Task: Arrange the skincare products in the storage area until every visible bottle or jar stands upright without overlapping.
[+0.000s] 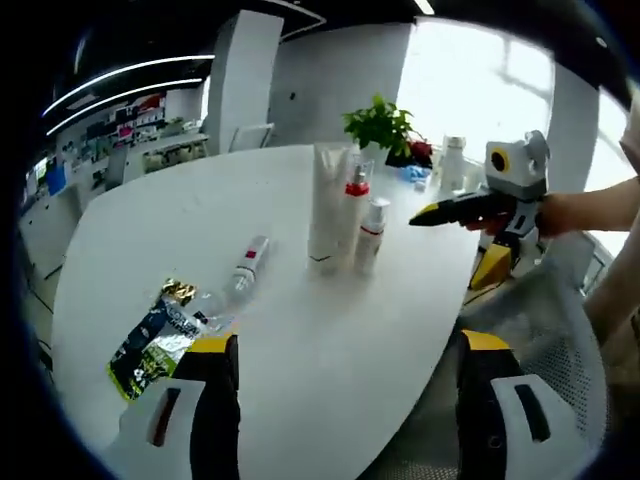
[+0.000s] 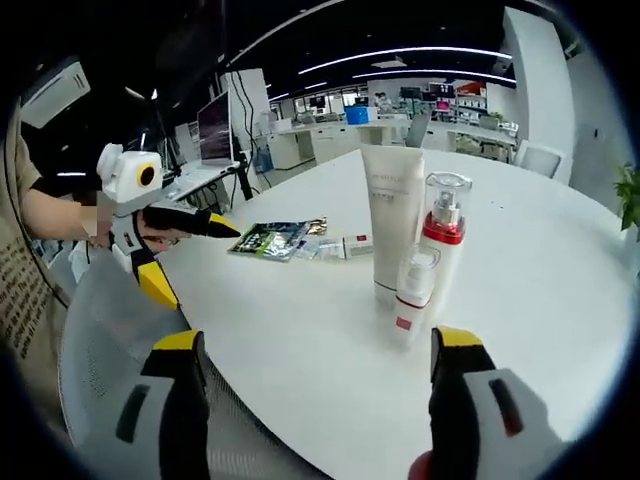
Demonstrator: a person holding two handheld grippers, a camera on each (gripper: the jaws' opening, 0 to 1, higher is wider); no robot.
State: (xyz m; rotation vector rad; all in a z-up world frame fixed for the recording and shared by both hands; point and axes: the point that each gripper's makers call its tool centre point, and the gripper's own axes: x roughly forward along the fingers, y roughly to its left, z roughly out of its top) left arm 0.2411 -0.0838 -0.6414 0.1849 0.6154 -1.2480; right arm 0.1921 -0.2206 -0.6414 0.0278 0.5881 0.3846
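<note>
White oval table (image 1: 200,230) carries everything. Crinkled dark-and-yellow foil packet (image 1: 152,340) lies flat near table edge, gold corner at one end. Potted green plant (image 1: 380,125) sits at far side, small blue item (image 1: 415,173) just beside it. Grey mesh chair back (image 2: 105,330) stands beside table. Monitor (image 2: 215,125) on desk in background office.

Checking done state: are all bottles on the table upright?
No, one small bottle lies on its side on the white table beside a foil packet, apart from the standing tube.
</note>
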